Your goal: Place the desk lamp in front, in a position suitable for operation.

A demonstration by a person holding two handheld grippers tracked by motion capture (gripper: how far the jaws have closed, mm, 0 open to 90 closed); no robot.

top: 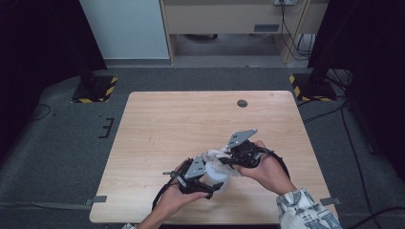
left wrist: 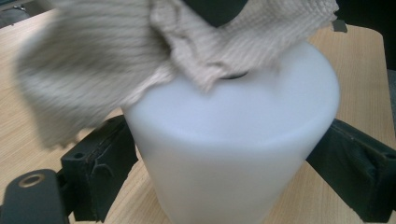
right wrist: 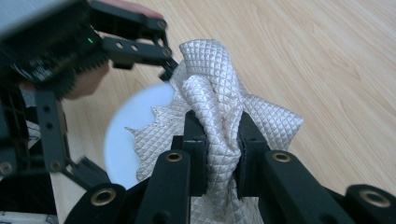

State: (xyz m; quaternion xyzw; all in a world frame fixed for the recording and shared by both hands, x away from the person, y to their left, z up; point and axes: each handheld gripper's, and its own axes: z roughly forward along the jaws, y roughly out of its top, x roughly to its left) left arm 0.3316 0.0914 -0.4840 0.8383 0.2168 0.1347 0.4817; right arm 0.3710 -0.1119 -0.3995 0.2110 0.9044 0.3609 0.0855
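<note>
left tongs [left wrist: 224, 177] clamp cup [left wrist: 233, 144] steady on bench [top: 157, 124] | right tongs [right wrist: 219, 154], at 1 o'clock, pinch cloth [right wrist: 215, 102] shut, wiping cup top

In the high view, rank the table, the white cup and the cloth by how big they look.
1. Table
2. White cup and cloth: both partly hidden by the grippers, too alike to rank.

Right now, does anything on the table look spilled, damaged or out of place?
Nothing stands out. The left claw grips a white cup that looks upside down, and the right claw pinches a bunched quilted cloth against its top. The wooden table shows no spill.
</note>
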